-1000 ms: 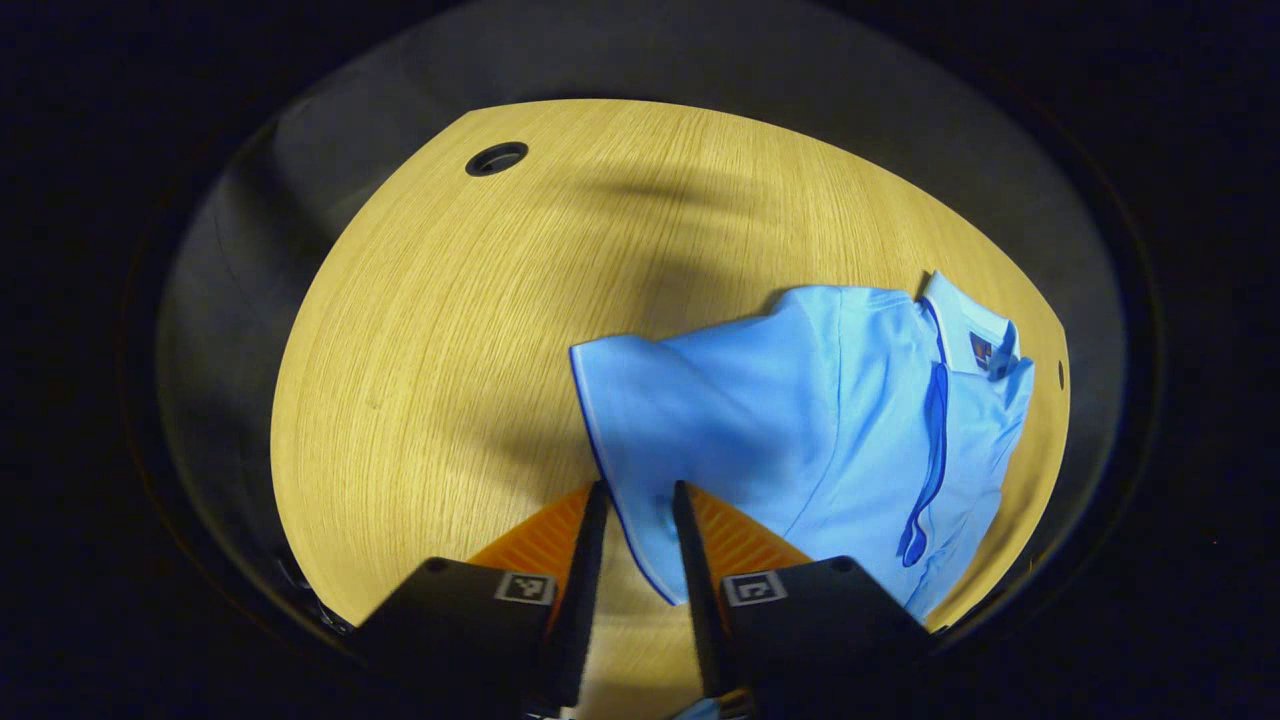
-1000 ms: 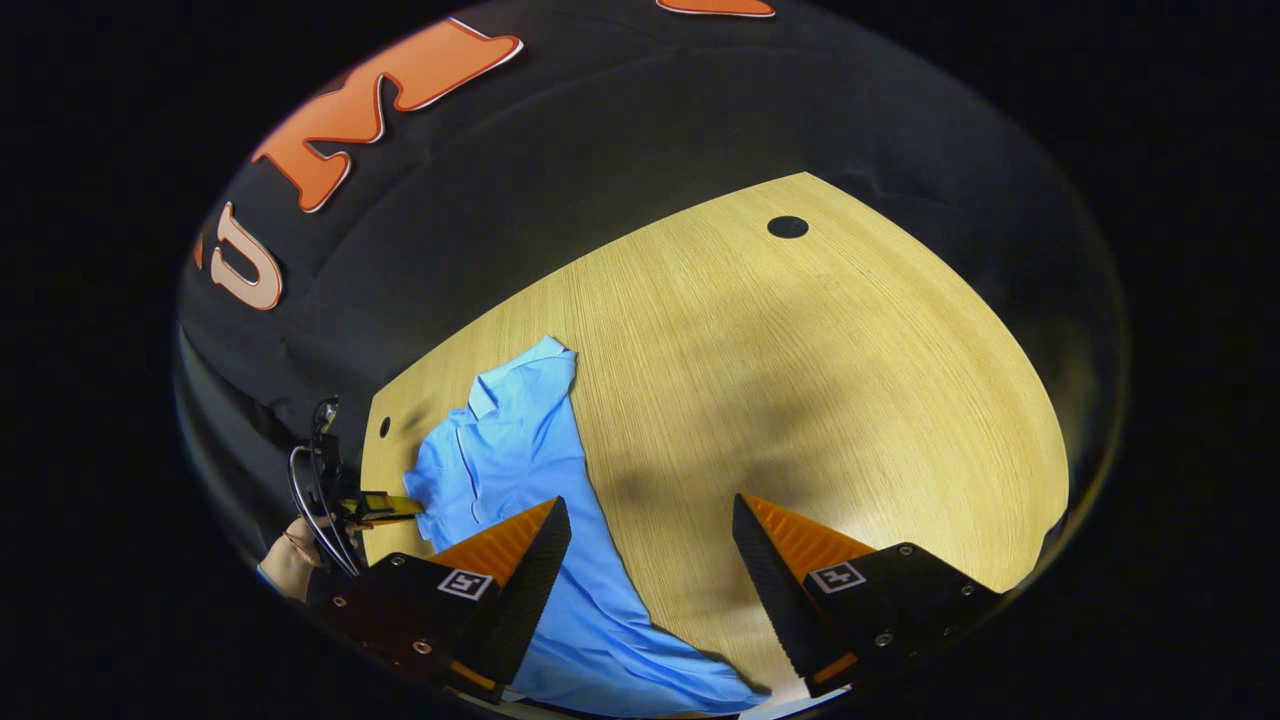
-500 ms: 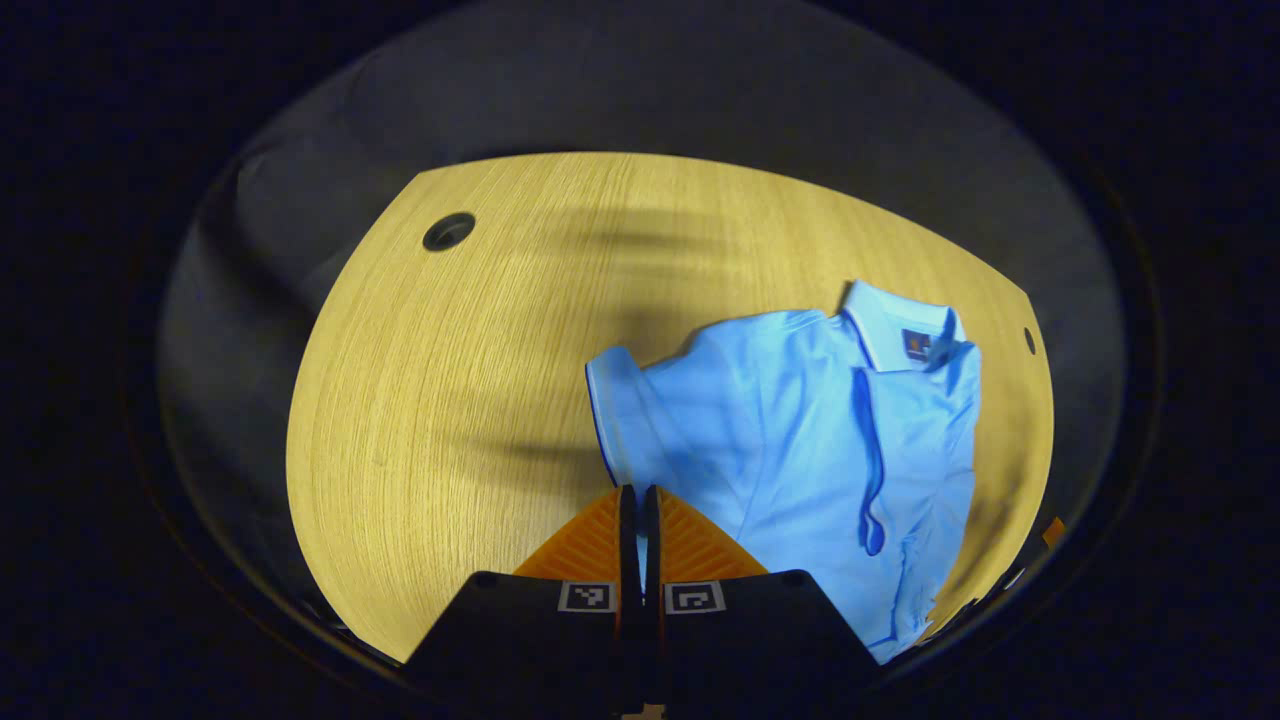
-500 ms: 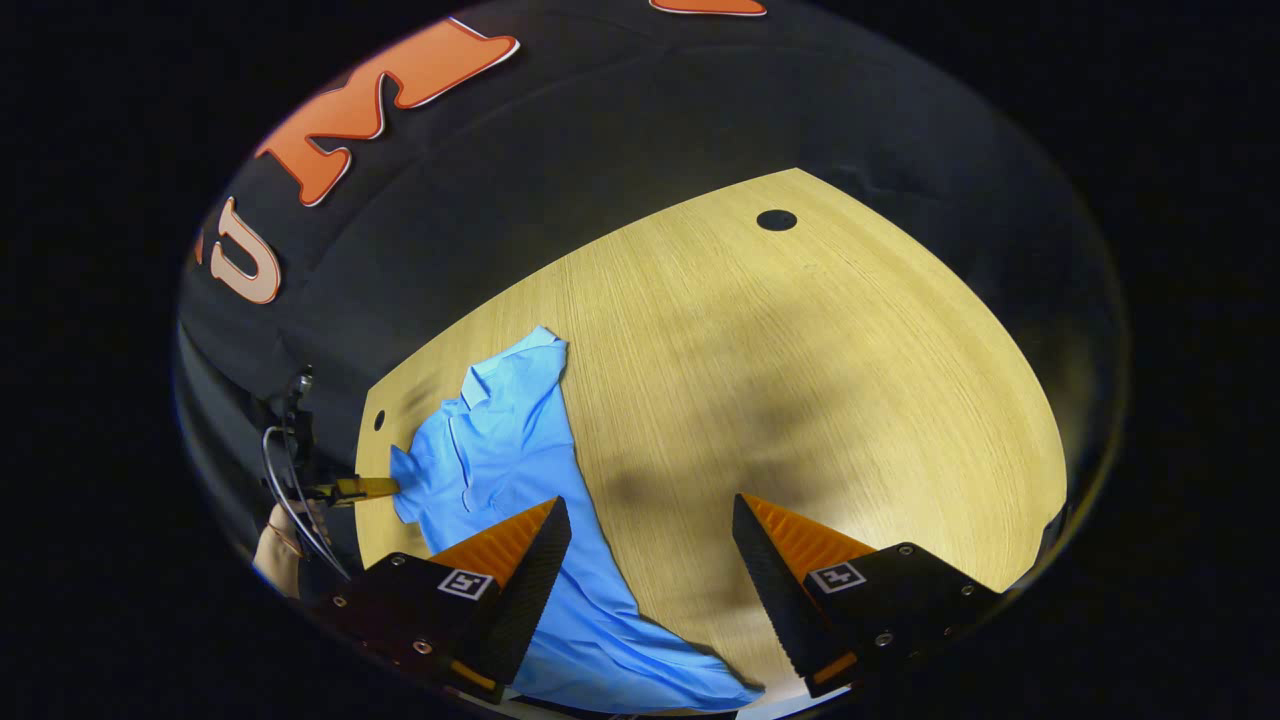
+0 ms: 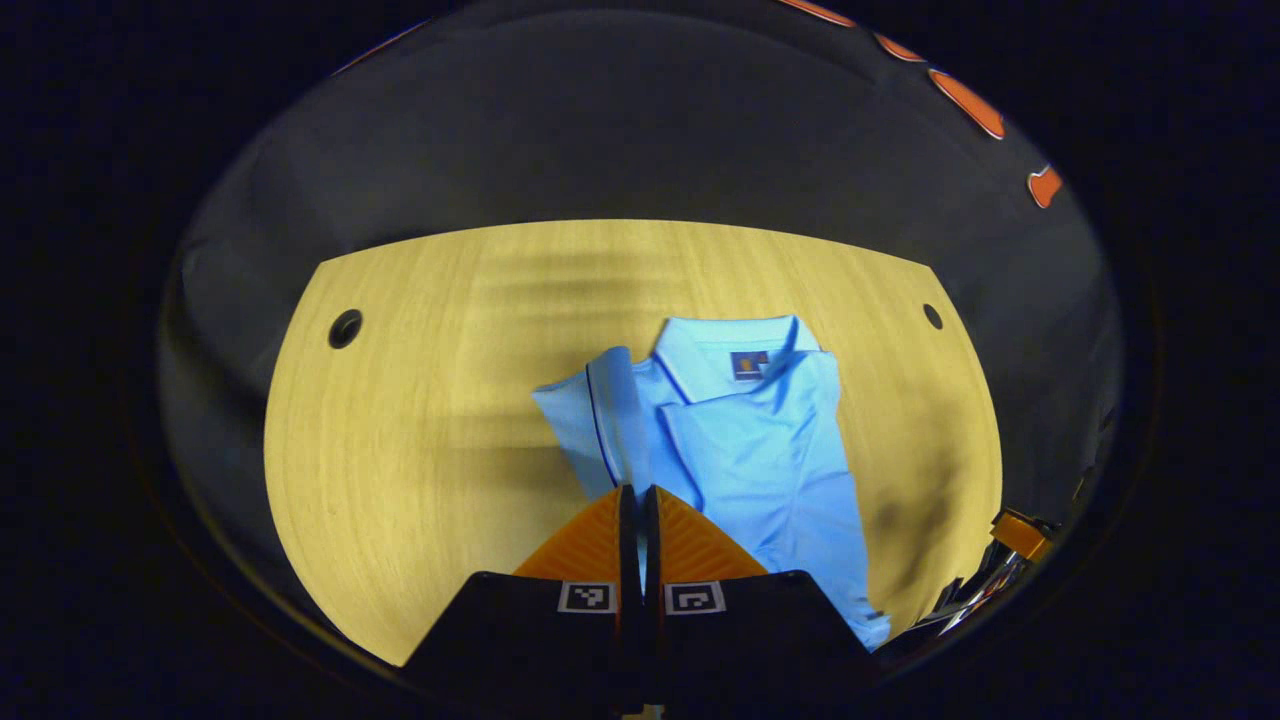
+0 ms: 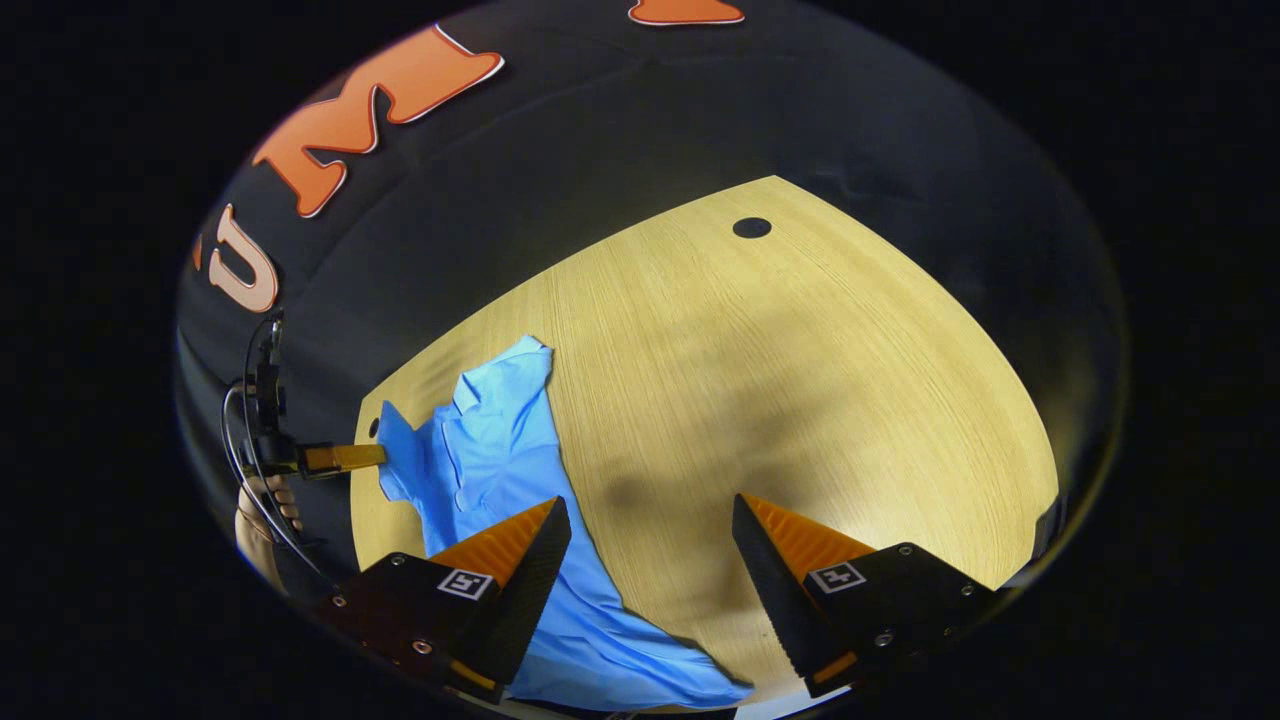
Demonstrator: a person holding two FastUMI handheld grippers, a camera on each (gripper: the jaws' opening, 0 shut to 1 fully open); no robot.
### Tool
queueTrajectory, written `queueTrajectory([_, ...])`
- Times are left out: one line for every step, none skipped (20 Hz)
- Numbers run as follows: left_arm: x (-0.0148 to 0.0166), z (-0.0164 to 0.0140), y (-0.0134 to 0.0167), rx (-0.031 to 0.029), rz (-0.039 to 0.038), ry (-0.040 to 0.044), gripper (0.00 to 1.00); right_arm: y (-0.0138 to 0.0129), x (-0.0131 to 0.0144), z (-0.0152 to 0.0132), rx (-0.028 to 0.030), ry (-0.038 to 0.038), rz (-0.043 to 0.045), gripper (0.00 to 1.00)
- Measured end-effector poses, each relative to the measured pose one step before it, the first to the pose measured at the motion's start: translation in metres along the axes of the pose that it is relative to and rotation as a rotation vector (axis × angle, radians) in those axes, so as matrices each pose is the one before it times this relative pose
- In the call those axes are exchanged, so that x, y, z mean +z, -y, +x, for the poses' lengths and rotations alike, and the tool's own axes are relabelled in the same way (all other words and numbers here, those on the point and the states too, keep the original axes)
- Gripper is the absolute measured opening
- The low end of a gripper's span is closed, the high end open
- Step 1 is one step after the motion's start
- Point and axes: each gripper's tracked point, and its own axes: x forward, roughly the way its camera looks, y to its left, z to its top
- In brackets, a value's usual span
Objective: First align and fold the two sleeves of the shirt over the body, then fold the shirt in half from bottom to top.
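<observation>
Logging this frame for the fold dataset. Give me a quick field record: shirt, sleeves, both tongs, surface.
shirt: light blue polo, flat on the table, collar at the far end
left sleeve: pinched at its edge and lifted in the left tongs
right side: already lying over the body in the left gripper view
left tongs: shut on the sleeve
right tongs: open, holding nothing, over the shirt's lower part and bare table
fold in half: not yet done
</observation>
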Motion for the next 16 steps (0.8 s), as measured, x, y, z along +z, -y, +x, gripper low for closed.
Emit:
queueTrajectory([-0.00010,0.00404,0.01404,-0.01704,0.00945,-0.01020,0.04,0.00182,0.00030,-0.00183,0.00088,0.00207,0.00415,0.99])
queueTrajectory([0.00148,0.00496,0.01313,-0.01394,0.01135,-0.00444,0.04,0.00251,-0.00113,-0.00173,0.00034,0.00223,0.00405,0.99])
queueTrajectory([-0.00092,0.00342,0.01093,-0.01530,0.00701,-0.00695,0.04,0.00228,-0.00013,-0.00059,-0.00258,-0.00059,0.00186,0.99])
queueTrajectory([-0.00063,0.00639,0.01046,-0.01381,0.00268,-0.00905,0.04,0.00362,-0.00151,-0.00095,-0.00456,-0.00129,0.00070,0.99])
queueTrajectory([-0.00042,0.00732,0.01220,-0.01448,0.00252,-0.01172,0.04,0.00362,-0.00122,-0.00020,-0.00625,-0.00235,0.00261,0.99])
queueTrajectory([-0.00138,0.00790,0.01117,-0.01033,0.00308,-0.01178,0.04,0.00284,-0.00048,0.00024,-0.00468,-0.00287,0.00413,0.99])
queueTrajectory([-0.00339,0.00542,0.00531,0.00565,0.00084,-0.01760,0.04,0.00225,-0.00064,0.00009,-0.00182,-0.00317,0.00415,0.99])
queueTrajectory([-0.00237,0.00801,0.00575,0.00098,-0.00254,-0.01300,0.04,0.00170,-0.00158,0.00039,0.00001,-0.00394,0.00181,0.99])
queueTrajectory([-0.00245,0.00455,0.00476,-0.00232,-0.00056,-0.00892,0.04,0.00062,-0.00084,0.00017,0.00156,-0.00321,-0.00155,0.99])
queueTrajectory([-0.00252,0.00323,0.00197,0.00597,0.00057,-0.00538,0.05,0.00011,-0.00134,-0.00049,0.00059,-0.00318,-0.00366,0.99])
queueTrajectory([-0.00091,0.00511,0.00109,0.00282,-0.00376,-0.00308,0.05,0.00019,-0.00097,0.00100,-0.00051,-0.00322,-0.00634,0.99])
queueTrajectory([-0.00171,0.00483,0.00210,0.00095,-0.00753,-0.00386,0.05,0.00070,-0.00209,0.00030,0.00028,-0.00437,-0.00727,0.99])
queueTrajectory([-0.00172,0.00368,0.00343,-0.00608,-0.00773,-0.00235,0.06,-0.00095,-0.00200,0.00058,0.00094,-0.00630,-0.00899,0.99])
queueTrajectory([0.00109,0.00095,0.00340,-0.01246,0.00079,0.01154,0.08,-0.00101,-0.00262,0.00070,0.00081,-0.00777,-0.01278,0.99])
queueTrajectory([0.00273,0.00239,0.00173,-0.00617,0.00921,0.02586,0.09,-0.00167,-0.00230,0.00078,-0.00053,-0.00570,-0.00973,0.99])
queueTrajectory([0.00035,0.00043,0.00001,0.00587,0.01173,0.01739,0.14,-0.00036,-0.00213,-0.00016,0.00147,-0.00771,-0.00973,0.99])
